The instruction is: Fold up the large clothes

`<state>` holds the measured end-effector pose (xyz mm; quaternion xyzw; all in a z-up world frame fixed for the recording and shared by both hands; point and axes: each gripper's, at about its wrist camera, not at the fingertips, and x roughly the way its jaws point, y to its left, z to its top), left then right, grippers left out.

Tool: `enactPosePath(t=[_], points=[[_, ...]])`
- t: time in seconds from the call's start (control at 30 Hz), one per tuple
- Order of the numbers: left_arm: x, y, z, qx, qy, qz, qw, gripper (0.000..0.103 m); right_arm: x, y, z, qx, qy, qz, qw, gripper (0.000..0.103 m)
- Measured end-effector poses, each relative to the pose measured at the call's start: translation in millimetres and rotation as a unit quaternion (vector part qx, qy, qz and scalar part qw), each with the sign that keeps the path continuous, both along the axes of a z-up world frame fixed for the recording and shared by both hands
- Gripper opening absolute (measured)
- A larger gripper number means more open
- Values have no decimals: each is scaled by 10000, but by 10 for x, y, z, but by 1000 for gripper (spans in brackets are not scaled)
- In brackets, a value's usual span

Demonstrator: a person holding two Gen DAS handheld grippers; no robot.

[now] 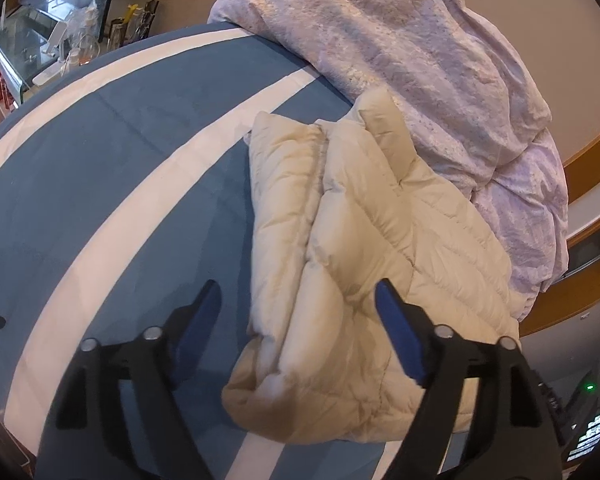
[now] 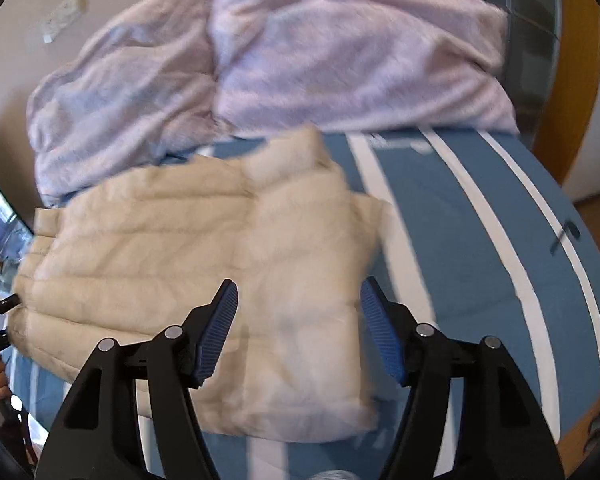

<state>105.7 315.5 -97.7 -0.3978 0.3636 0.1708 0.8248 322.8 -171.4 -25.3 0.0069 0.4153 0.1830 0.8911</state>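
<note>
A cream quilted puffer jacket (image 1: 352, 248) lies folded on a blue bed sheet with white stripes (image 1: 120, 152). My left gripper (image 1: 298, 300) is open and empty, its fingers spread above the jacket's near end. In the right wrist view the jacket (image 2: 188, 264) lies flat with its collar pointing away, blurred by motion. My right gripper (image 2: 298, 304) is open and empty, just above the jacket's near right part.
A crumpled lilac duvet (image 1: 420, 64) is heaped at the far side of the bed, touching the jacket; it also shows in the right wrist view (image 2: 300, 60). A glass side table (image 1: 24, 52) with small items stands beyond the bed's left corner. The striped sheet (image 2: 500, 260) extends right.
</note>
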Motion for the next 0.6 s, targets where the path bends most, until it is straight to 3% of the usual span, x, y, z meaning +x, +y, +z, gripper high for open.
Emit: enactPosePath(t=[0.3, 0.53, 0.6], points=[[133, -33, -63, -112, 96, -18, 9999, 85, -243, 974, -63, -161, -311, 992, 9944, 66], [192, -42, -100, -210, 24, 78, 9997, 83, -268, 1268, -240, -291, -333, 885, 9951, 66], [213, -48, -111, -206, 24, 91, 9997, 79, -264, 1298, -281, -340, -396, 824, 9952, 66]])
